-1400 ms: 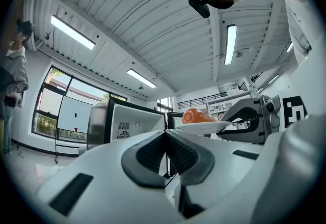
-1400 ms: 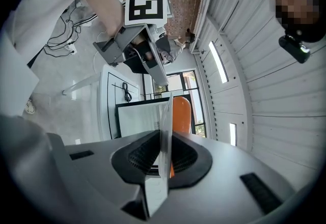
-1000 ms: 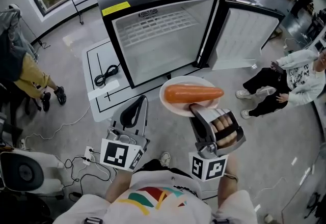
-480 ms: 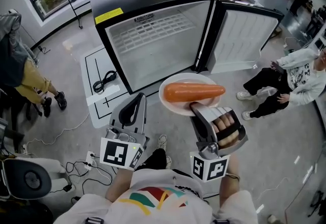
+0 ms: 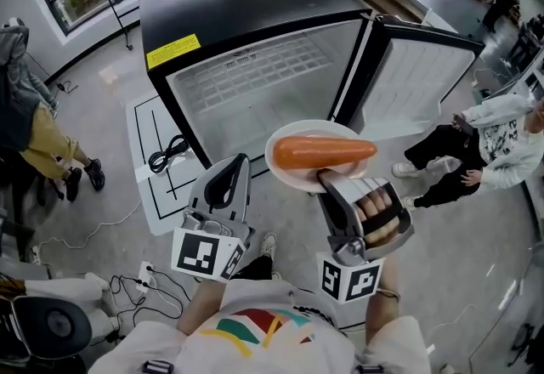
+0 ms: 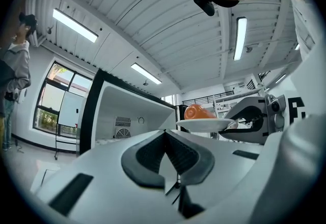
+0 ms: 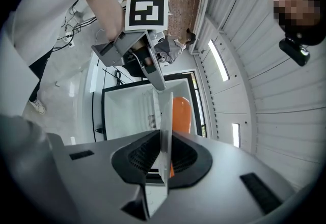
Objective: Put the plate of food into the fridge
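The fridge [image 5: 242, 7] stands with its door [image 5: 421, 75] open, but the plate [image 5: 285, 172] and its orange food [image 5: 323, 153] are not yet inside. The right gripper [image 5: 327, 181] pinches the plate's rim and holds it in the air just before the opening. The left gripper [image 5: 231, 168] is closed on nothing; carrying the plate in, setting it down and letting go are likely what remains.

Fridge [image 5: 255, 15] front open, and its cavity is accessible from the front. A wire shelf [image 5: 255, 66] sits inside. Door [image 5: 421, 79] stands wide at fridge's right and walls off that side. Plate [image 5: 293, 127] is just before the opening, right of centre. Cable [image 5: 167, 153] lies on the floor left of fridge. Seated person [image 5: 476, 147] is beyond door.
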`<state>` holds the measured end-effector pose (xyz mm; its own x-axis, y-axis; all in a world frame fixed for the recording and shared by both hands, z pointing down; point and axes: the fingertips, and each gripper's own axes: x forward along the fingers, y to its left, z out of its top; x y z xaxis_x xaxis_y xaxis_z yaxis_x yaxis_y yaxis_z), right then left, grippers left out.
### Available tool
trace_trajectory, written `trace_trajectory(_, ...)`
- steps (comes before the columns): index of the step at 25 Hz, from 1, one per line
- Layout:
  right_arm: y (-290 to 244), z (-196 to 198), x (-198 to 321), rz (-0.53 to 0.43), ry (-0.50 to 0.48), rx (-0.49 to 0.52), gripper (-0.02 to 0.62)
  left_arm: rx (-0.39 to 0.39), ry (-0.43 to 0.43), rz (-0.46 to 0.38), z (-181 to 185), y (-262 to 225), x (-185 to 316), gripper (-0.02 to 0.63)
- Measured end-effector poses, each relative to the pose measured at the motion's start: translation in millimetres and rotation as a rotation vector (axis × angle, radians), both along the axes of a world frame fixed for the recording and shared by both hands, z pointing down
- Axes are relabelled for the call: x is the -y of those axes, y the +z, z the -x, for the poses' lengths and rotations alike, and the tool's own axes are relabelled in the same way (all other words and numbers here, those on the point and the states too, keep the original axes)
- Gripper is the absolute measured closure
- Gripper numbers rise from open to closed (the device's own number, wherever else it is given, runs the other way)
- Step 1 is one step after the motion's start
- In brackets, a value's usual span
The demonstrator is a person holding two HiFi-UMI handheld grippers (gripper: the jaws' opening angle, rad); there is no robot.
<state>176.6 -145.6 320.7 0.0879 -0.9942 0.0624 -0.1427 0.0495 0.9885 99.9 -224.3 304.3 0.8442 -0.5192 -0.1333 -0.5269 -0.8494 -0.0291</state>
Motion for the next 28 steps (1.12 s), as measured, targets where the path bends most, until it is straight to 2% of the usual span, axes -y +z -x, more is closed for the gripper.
trace_trajectory(8, -1.9, -26.7, 51.4, 0.010, 0.013, 0.000, 0.555, 0.001, 0.033, 0.001, -32.8, -2.1, 42.7, 0.601)
trace_trajectory(17, -4.8, -43.4, 106.7, 0.010, 0.030, -0.018, 0.555, -0.016, 0.040, 0.005, -41.5, -4.3, 89.9, 0.601)
trace_trajectory(25, -9.1, -43.4, 127.4, 0.012, -0.025, -0.016, 0.555, -0.024, 0.014, 0.016, -45.9, -6.3, 99.9, 0.601)
trace_trajectory(28, -12.0, -48.1, 137.2, 0.006, -0.066, -0.015, 0.555, -0.027, -0.026, 0.011, -49.0, -9.0, 105.6, 0.601)
